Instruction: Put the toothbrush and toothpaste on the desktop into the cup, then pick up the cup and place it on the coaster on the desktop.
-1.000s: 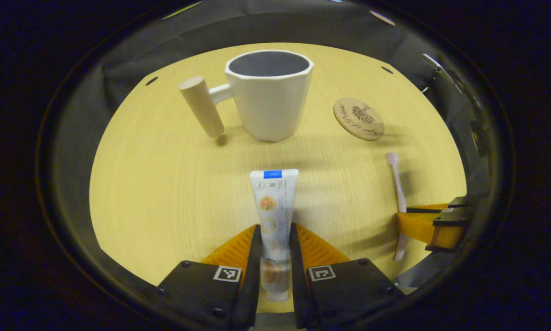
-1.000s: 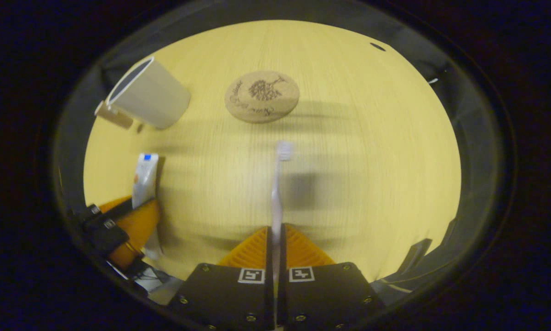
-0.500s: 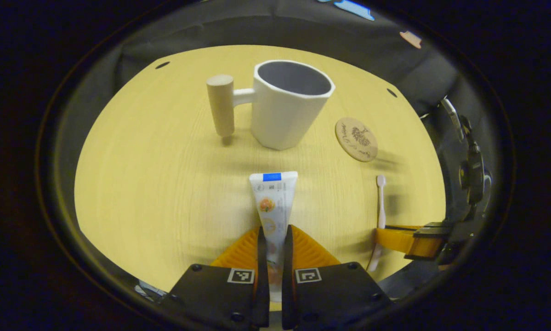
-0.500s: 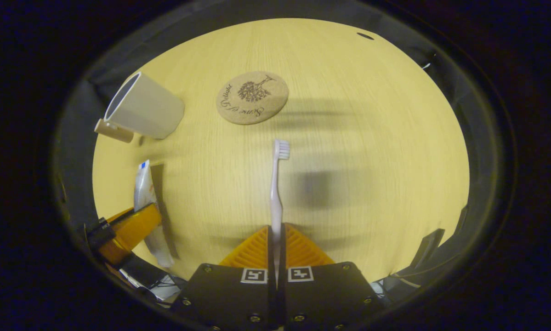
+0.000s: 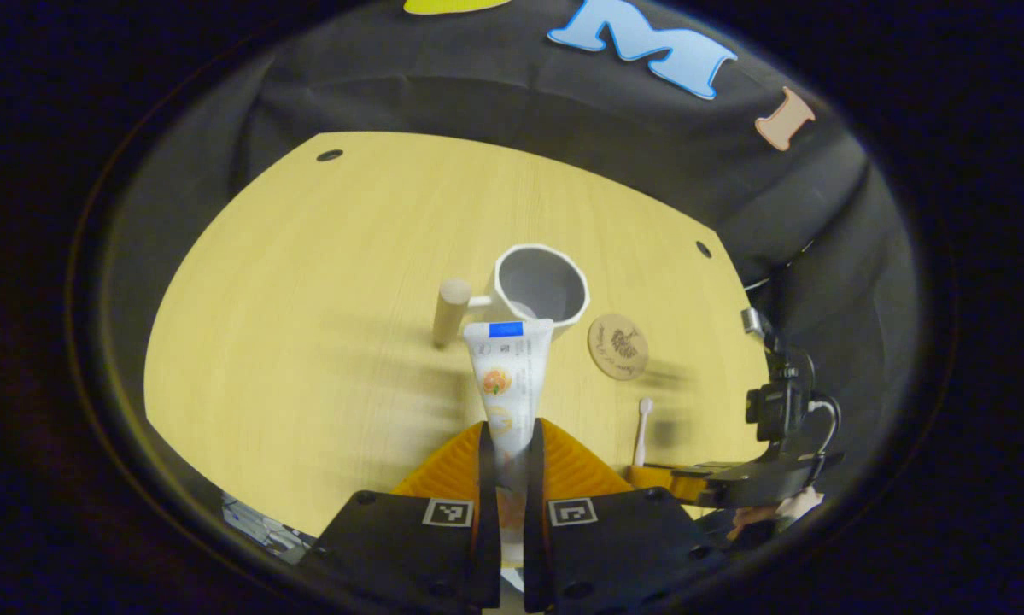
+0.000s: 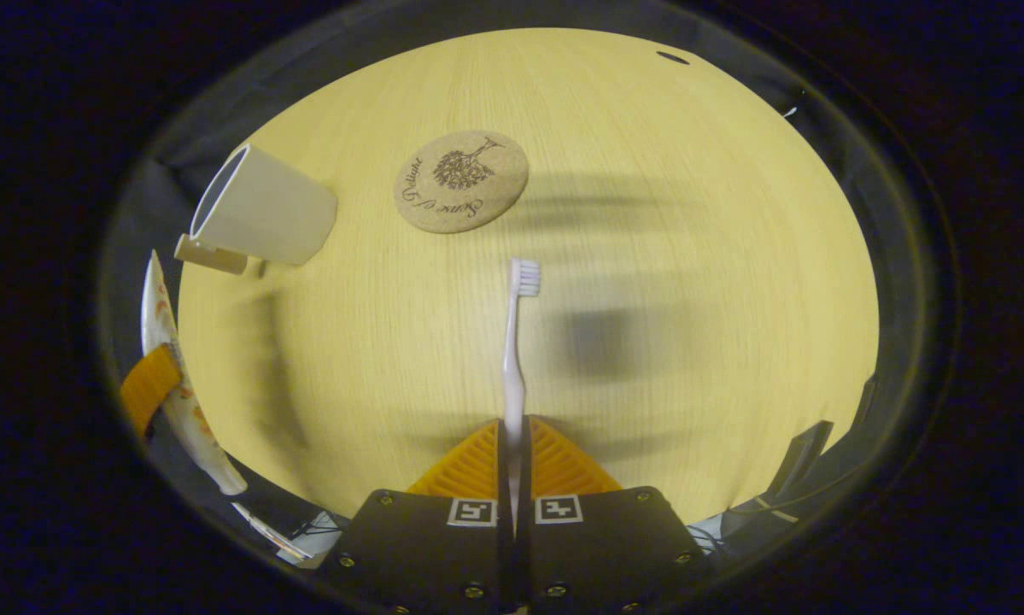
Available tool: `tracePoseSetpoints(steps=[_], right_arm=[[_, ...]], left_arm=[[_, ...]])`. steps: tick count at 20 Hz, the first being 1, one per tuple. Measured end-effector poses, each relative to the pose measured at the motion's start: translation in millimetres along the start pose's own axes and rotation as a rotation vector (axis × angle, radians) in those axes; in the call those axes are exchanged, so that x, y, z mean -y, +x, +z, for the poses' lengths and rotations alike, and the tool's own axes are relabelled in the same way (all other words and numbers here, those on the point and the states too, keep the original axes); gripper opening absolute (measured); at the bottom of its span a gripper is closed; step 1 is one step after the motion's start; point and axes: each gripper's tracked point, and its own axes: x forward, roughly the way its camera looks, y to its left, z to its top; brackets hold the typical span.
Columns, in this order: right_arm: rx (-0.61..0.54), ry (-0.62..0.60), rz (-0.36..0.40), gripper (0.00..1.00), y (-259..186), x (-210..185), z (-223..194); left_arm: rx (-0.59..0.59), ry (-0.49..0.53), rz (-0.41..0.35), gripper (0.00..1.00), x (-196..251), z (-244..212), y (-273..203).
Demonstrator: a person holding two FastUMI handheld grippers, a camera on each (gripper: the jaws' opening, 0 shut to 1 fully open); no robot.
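Observation:
My left gripper [image 5: 506, 444] is shut on the white toothpaste tube [image 5: 506, 376], held high above the desktop with its flat end toward the white cup [image 5: 539, 286]. The cup stands upright with a wooden handle [image 5: 450, 313] on its left. A round cork coaster [image 5: 618, 346] lies to the cup's right. My right gripper [image 6: 512, 440] is shut on the pale toothbrush [image 6: 515, 337], bristles pointing at the coaster [image 6: 460, 181]. In the right gripper view the cup [image 6: 260, 218] sits at upper left, and the toothpaste [image 6: 174, 376] in the left gripper's orange fingers [image 6: 146, 386] is at the left edge.
The light wooden desktop [image 5: 307, 290] has small dark holes near its far corners [image 5: 330, 155]. The black cloth wall [image 5: 494, 94] rises behind it. In the left gripper view the right gripper [image 5: 691, 474] with the toothbrush [image 5: 642, 427] is at lower right.
The left gripper has risen well above the desktop with the toothpaste, so the cup and coaster look smaller and farther. The right gripper with the toothbrush has barely moved.

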Motion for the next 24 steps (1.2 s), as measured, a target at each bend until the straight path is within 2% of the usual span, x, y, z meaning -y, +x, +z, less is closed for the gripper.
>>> tracePoseSetpoints(steps=[5, 11, 20, 24], right_arm=[[-0.005, 0.011, 0.013, 0.02, 1, 0, 0], [-0.002, 0.011, 0.008, 0.02, 1, 0, 0], [-0.003, 0.005, -0.007, 0.02, 1, 0, 1], [0.000, 0.001, -0.008, 0.02, 1, 0, 0]], left_arm=[[0.111, 0.000, -0.046, 0.18, 13, 72, -18], [0.209, 0.090, -0.075, 0.18, 30, 142, 6], [0.267, 0.131, -0.088, 0.18, 46, 175, 67], [0.307, 0.190, -0.057, 0.18, 45, 170, 87]])
